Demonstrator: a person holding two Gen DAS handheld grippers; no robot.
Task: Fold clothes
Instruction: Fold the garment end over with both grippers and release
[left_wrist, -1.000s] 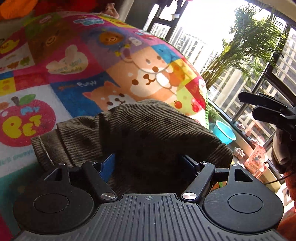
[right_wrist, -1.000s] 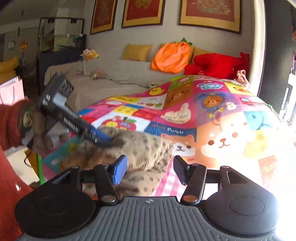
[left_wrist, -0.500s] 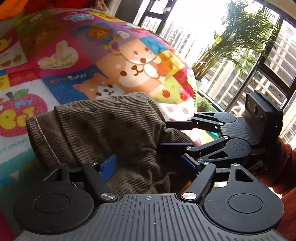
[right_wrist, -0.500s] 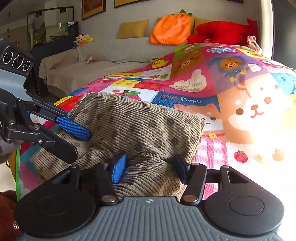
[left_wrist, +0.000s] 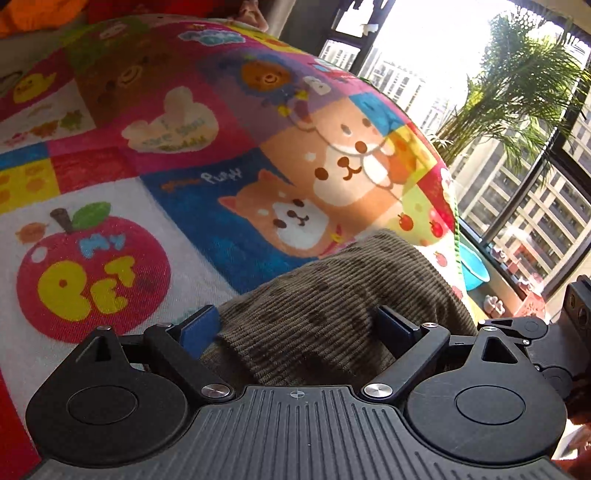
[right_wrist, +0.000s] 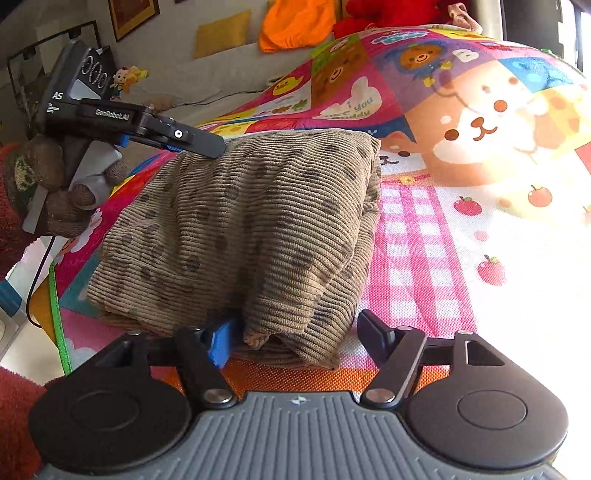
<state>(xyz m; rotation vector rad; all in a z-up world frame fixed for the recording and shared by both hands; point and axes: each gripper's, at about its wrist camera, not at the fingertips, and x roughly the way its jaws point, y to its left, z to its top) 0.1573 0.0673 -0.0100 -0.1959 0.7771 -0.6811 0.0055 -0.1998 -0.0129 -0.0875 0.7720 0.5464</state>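
A brown corduroy garment with dark dots (right_wrist: 251, 221) lies folded in a thick bundle on the colourful cartoon blanket (right_wrist: 461, 155). My right gripper (right_wrist: 301, 338) is open, its jaws on either side of the bundle's near corner at blanket level. My left gripper (left_wrist: 301, 326) is open with the garment's (left_wrist: 332, 306) edge between its jaws. In the right wrist view the left gripper (right_wrist: 192, 142) rests over the bundle's far left top edge. The right gripper's body (left_wrist: 535, 332) shows at the right edge of the left wrist view.
The blanket (left_wrist: 184, 155) covers a bed. A sofa with yellow (right_wrist: 221, 37), orange (right_wrist: 295, 22) and red cushions lies behind. A window, a palm plant (left_wrist: 517, 85) and a blue bowl (left_wrist: 474, 266) are on the right of the left wrist view.
The garment has been folded over into a compact bundle. My left gripper moved left to its edge; my right gripper drew back to the near corner. Both stayed open.
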